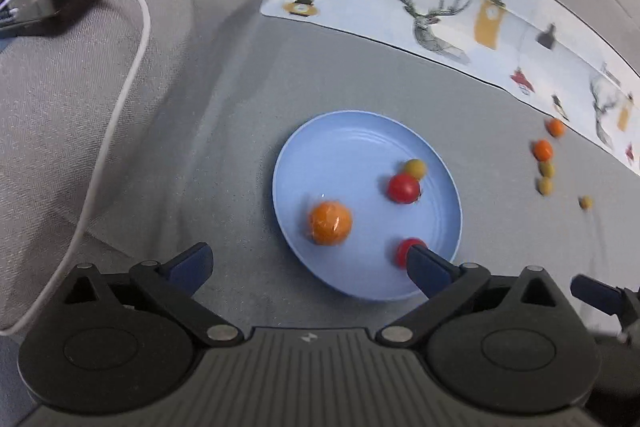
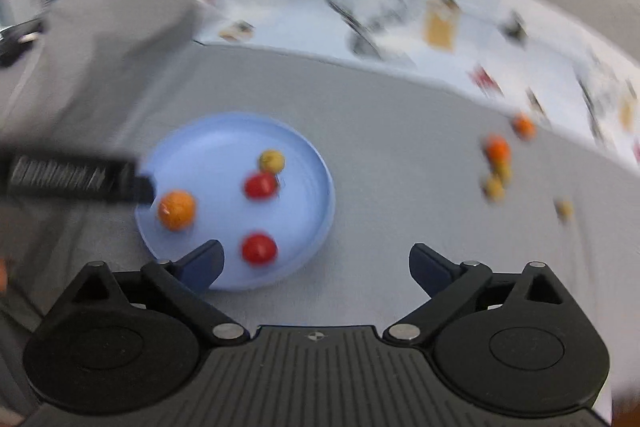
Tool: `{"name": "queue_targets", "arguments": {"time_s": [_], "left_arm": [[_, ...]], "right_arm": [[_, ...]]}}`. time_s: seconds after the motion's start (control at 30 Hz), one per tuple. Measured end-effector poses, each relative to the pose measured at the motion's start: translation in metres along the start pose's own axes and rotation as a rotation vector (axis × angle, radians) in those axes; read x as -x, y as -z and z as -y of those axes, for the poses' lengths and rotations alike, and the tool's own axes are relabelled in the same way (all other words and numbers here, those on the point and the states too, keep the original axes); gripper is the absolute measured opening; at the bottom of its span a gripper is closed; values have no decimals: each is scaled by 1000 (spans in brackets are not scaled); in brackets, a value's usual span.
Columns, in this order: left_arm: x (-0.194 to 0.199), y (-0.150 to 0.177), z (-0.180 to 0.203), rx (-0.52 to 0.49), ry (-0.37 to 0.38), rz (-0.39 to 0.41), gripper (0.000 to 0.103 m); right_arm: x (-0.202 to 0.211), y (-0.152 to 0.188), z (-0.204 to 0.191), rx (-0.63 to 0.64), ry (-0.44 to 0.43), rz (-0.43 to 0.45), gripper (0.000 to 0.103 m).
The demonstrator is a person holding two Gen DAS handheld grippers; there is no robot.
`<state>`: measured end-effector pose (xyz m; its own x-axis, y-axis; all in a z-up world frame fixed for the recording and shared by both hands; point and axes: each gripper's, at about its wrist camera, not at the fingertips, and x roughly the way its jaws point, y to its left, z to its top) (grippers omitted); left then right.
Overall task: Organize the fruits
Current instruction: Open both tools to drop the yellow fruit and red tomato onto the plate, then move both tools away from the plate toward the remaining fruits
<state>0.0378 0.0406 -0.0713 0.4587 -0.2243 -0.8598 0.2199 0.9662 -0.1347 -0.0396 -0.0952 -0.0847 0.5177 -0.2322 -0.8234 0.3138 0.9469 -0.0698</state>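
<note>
A light blue plate [image 1: 352, 131] lies on a grey cloth surface. On it lie an orange fruit [image 1: 330, 222], a red fruit [image 1: 403, 188], a yellow-green fruit [image 1: 415, 167] and a second red fruit [image 1: 404, 250]. My left gripper [image 1: 308, 267] is open and empty, held above the plate's near edge. My right gripper [image 2: 316, 263] is open and empty, above the plate's [image 2: 224, 135] right near edge; this view is blurred. The same fruits show there: orange [image 2: 176, 209], red [image 2: 260, 185], yellow-green [image 2: 272, 160], red [image 2: 259, 248]. The left gripper's finger [image 2: 80, 183] enters from the left.
Several loose fruits lie on the cloth at the right: two orange [image 1: 543, 149] and three yellow-green [image 1: 545, 184]. A printed cloth with deer [image 1: 432, 19] runs along the back. A black device [image 1: 48, 3] with a white cable [image 1: 132, 67] rests on a grey cushion at the left.
</note>
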Motion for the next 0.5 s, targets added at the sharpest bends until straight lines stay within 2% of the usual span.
{"name": "queue_targets", "arguments": {"time_s": [0.1, 0.2, 0.3, 0.5], "left_arm": [[12, 8, -11, -28, -18, 67, 103], [23, 12, -19, -38, 14, 111, 103], [31, 17, -19, -82, 24, 161, 103], [35, 21, -19, -159, 55, 183, 103]], "right_arm": [[4, 2, 1, -110, 79, -76, 100], [8, 2, -1, -186, 156, -125, 100], [12, 5, -6, -218, 212, -139, 100], [13, 2, -28, -229, 277, -140, 102]]}}
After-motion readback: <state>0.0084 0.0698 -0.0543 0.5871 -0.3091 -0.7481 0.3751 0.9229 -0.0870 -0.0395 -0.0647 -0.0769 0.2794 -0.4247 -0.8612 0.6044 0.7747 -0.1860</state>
